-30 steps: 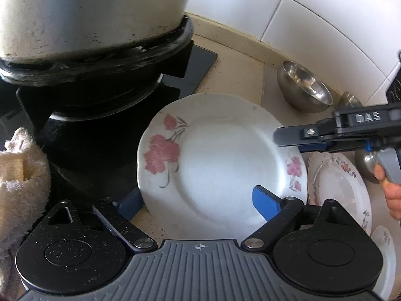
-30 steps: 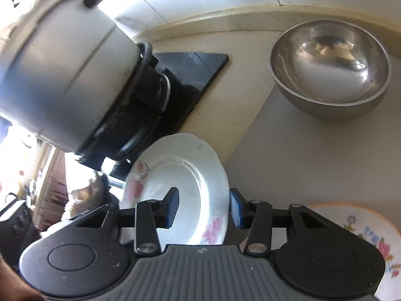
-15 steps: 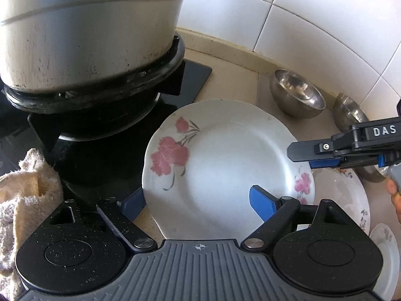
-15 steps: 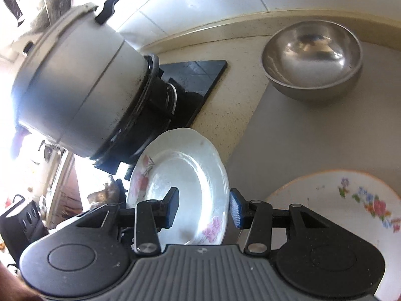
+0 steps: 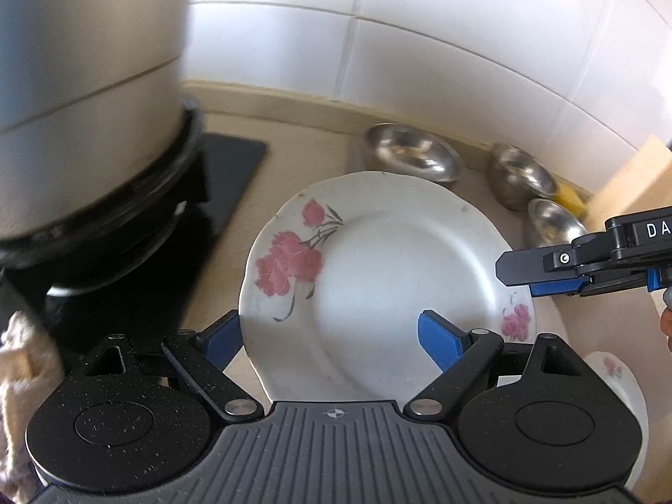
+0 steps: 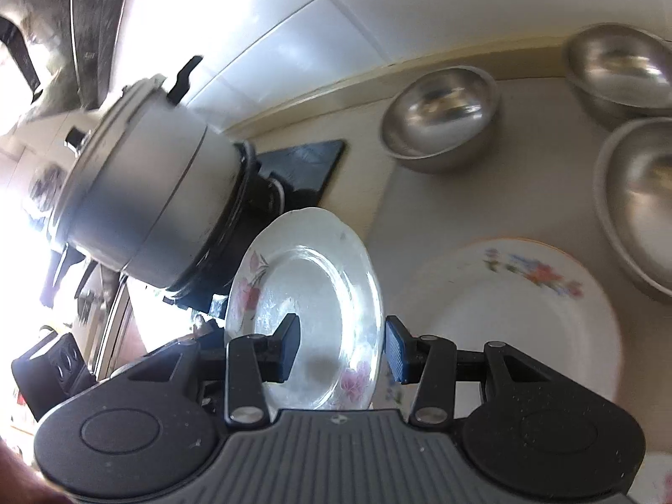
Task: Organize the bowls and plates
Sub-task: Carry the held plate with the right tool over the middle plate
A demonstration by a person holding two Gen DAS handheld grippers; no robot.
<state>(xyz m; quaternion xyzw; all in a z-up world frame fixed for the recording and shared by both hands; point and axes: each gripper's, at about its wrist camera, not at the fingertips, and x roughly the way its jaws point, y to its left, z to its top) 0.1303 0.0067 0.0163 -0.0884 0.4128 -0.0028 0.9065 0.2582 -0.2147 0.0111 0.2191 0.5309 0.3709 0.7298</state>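
A white plate with pink flowers (image 5: 378, 273) hangs tilted above the counter, held from two sides. My left gripper (image 5: 332, 336) has its jaws wide: the left pad is tucked under the plate's near rim and the right pad lies on its face. My right gripper (image 5: 516, 277) comes in from the right and pinches the far right rim. In the right wrist view the same plate (image 6: 306, 277) stands edge-on, its rim caught in my right gripper (image 6: 342, 342). Three steel bowls (image 6: 441, 117) stand along the back wall. A plate with an orange rim (image 6: 525, 306) lies flat below.
A big metal pressure cooker (image 5: 84, 63) sits on the black stove (image 5: 222, 176) at the left, close to the held plate. A beige cloth (image 5: 17, 361) lies at the lower left. A small flowered plate (image 5: 617, 374) and a wooden board (image 5: 630, 185) are at the right.
Both grippers have risen with the plate and drawn back from the cooker. More of the tiled wall, further steel bowls and the orange-rimmed plate have come into view.
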